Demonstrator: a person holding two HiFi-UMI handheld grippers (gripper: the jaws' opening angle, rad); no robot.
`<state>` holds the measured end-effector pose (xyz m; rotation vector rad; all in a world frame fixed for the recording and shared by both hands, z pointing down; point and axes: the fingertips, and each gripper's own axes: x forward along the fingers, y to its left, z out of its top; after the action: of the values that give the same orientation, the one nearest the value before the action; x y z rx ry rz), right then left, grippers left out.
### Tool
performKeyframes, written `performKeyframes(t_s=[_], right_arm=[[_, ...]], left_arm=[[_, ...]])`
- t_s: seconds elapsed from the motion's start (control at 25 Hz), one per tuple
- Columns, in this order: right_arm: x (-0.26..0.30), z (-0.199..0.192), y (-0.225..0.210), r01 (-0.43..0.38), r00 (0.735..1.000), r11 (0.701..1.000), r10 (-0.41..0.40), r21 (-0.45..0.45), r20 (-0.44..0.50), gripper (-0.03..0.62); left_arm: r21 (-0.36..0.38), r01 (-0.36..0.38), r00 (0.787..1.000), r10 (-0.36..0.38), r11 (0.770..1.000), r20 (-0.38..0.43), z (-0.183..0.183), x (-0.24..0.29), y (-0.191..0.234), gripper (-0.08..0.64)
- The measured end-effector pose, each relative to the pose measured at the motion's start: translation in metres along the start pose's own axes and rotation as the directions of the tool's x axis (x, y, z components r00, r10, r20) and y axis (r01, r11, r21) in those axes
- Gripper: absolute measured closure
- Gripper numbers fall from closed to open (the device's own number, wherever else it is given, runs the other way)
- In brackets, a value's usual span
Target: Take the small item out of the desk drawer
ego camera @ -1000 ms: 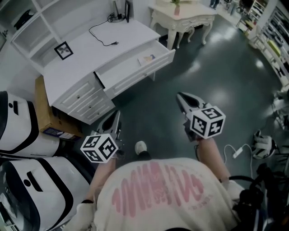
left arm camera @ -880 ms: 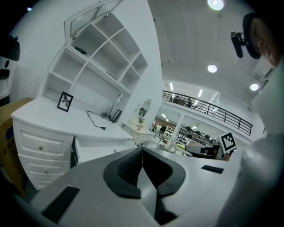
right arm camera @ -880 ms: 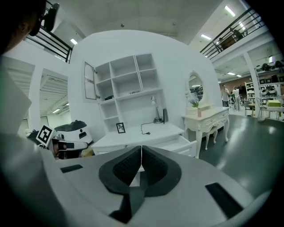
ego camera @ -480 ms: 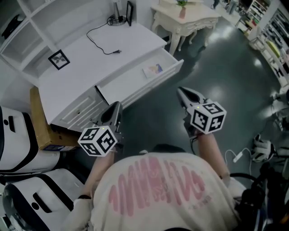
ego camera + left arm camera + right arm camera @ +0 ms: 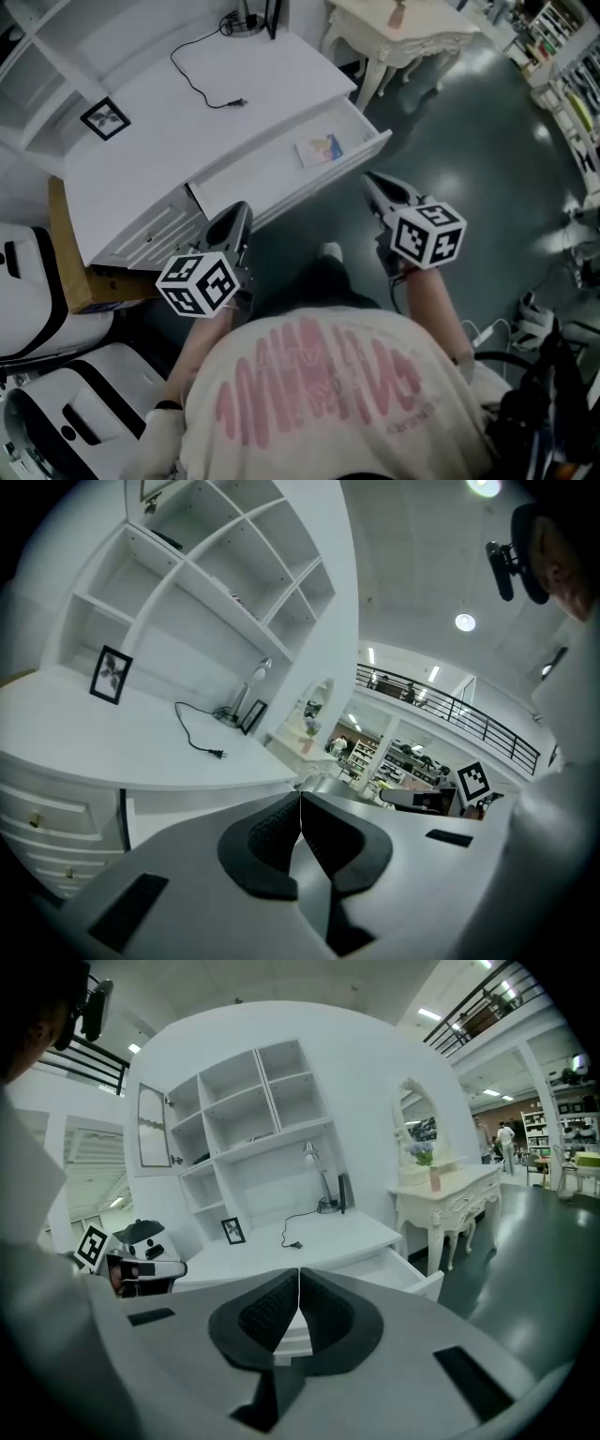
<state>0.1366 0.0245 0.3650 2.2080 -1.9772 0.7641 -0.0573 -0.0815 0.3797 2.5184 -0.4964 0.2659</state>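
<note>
The white desk point(image 5: 178, 112) has its wide drawer point(image 5: 281, 173) pulled open. In the drawer's right part lies a small flat colourful item point(image 5: 319, 150). My left gripper point(image 5: 241, 209) is held in the air just short of the drawer's front, shut with nothing in it. In the left gripper view its pads point(image 5: 281, 832) meet, with the desk top point(image 5: 112, 747) beyond. My right gripper point(image 5: 372, 180) hovers off the drawer's right corner, also shut and empty. The right gripper view shows the open drawer point(image 5: 398, 1274) past the tips.
A black cable point(image 5: 202, 75) and a small photo frame point(image 5: 103, 117) lie on the desk top. A cream ornate table point(image 5: 403, 37) stands to the right of the desk. A cardboard box point(image 5: 70, 253) and white-and-black machines point(image 5: 37, 291) stand to the left. Small drawers point(image 5: 150, 234) sit beside the open one.
The desk and its open drawer have come closer and lower in the head view. Both grippers moved toward the drawer and stayed shut.
</note>
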Motion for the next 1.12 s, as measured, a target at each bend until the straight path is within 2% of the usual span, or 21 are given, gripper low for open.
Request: performKeyframes(t_s=[0.16,0.32,0.44,0.52,0.6,0.72,0.88,0.92,0.96,1.04,1.12], right_arm=[[0.040,0.016,-0.035,-0.046,0.998,0.999,0.046,-0.014,-0.044,0.574],[0.085,0.026,-0.066,-0.130,0.983,0.990,0.123,-0.050,-0.134,0.574],[0.118,0.024,-0.082,-0.210,0.956,0.968,0.174,-0.134,-0.237,0.574],[0.142,0.017,-0.090,-0.283,0.923,0.935,0.205,-0.215,-0.325,0.574],[0.166,0.004,-0.093,-0.376,0.875,0.881,0.235,-0.288,-0.424,0.574],[0.201,-0.018,-0.097,-0.511,0.788,0.777,0.251,-0.368,-0.563,0.574],[0.240,-0.053,-0.103,-0.661,0.662,0.638,0.245,-0.396,-0.708,0.565],[0.247,-0.062,-0.104,-0.693,0.626,0.604,0.234,-0.394,-0.744,0.529],[0.253,-0.072,-0.105,-0.723,0.589,0.572,0.219,-0.386,-0.778,0.443],[0.261,-0.089,-0.107,-0.776,0.520,0.512,0.187,-0.369,-0.833,0.397],[0.271,-0.104,-0.108,-0.813,0.474,0.458,0.161,-0.360,-0.866,0.346]], left_arm=[[-0.020,-0.050,0.999,0.050,0.999,-0.003,0.008,0.041,0.012,0.530],[-0.070,-0.114,0.993,0.114,0.991,0.004,0.015,0.079,0.023,0.530],[-0.101,-0.164,0.986,0.166,0.981,0.013,0.022,0.099,0.033,0.529],[-0.113,-0.205,0.978,0.209,0.972,0.016,0.025,0.106,0.042,0.530],[-0.132,-0.256,0.965,0.260,0.958,0.013,0.025,0.107,0.052,0.530],[-0.175,-0.335,0.940,0.342,0.926,0.009,0.023,0.103,0.070,0.529],[-0.220,-0.431,0.897,0.443,0.875,0.007,0.019,0.090,0.087,0.529],[-0.231,-0.453,0.885,0.466,0.861,0.006,0.018,0.086,0.091,0.529],[-0.242,-0.474,0.872,0.489,0.847,0.003,0.017,0.082,0.094,0.529],[-0.259,-0.512,0.849,0.529,0.819,-0.006,0.014,0.074,0.099,0.529],[-0.274,-0.545,0.826,0.563,0.792,-0.014,0.010,0.066,0.103,0.529]])
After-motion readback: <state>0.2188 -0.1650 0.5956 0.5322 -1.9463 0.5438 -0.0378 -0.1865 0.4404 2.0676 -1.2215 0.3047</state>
